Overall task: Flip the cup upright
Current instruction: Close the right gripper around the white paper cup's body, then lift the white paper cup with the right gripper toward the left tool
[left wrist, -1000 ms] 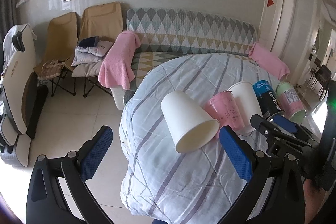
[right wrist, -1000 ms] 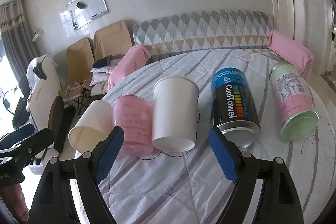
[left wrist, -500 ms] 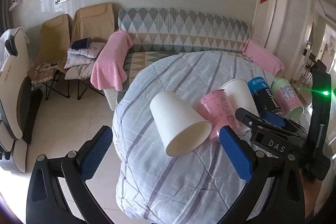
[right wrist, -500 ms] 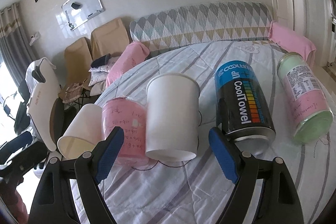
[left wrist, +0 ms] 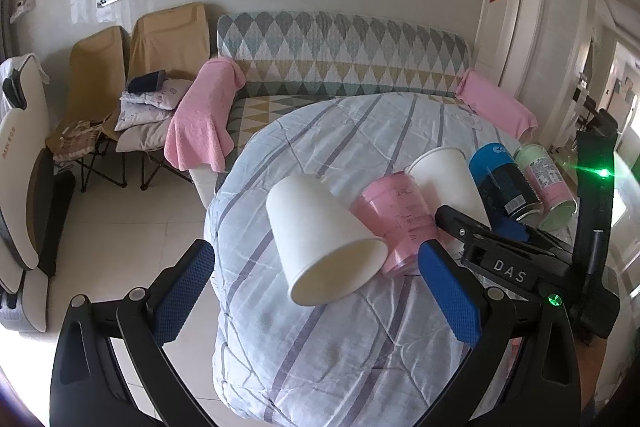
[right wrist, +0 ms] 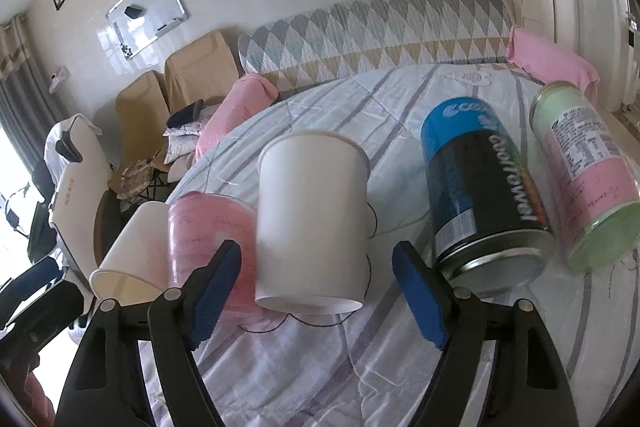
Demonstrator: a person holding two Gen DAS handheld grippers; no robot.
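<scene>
Several containers lie on their sides on a striped quilt. A white paper cup [left wrist: 324,239] lies leftmost, mouth toward me; it also shows in the right wrist view [right wrist: 132,251]. Beside it lie a pink cup [left wrist: 396,223] [right wrist: 212,235] and a second white cup [left wrist: 444,175] [right wrist: 312,227]. My left gripper [left wrist: 320,299] is open, just short of the leftmost white cup. My right gripper [right wrist: 316,303] is open, its fingers on either side of the second white cup's mouth end, not touching.
A blue-black CoolTowel can [right wrist: 488,195] and a green-pink can [right wrist: 588,175] lie right of the cups. The round quilt-covered table [left wrist: 340,347] drops off at its left edge. A patterned sofa [left wrist: 340,59] and folding chairs [left wrist: 132,75] stand behind.
Both grippers have moved closer to the cups. The right gripper has closed in on the second white cup, which now sits between its fingers. No cup has moved.
</scene>
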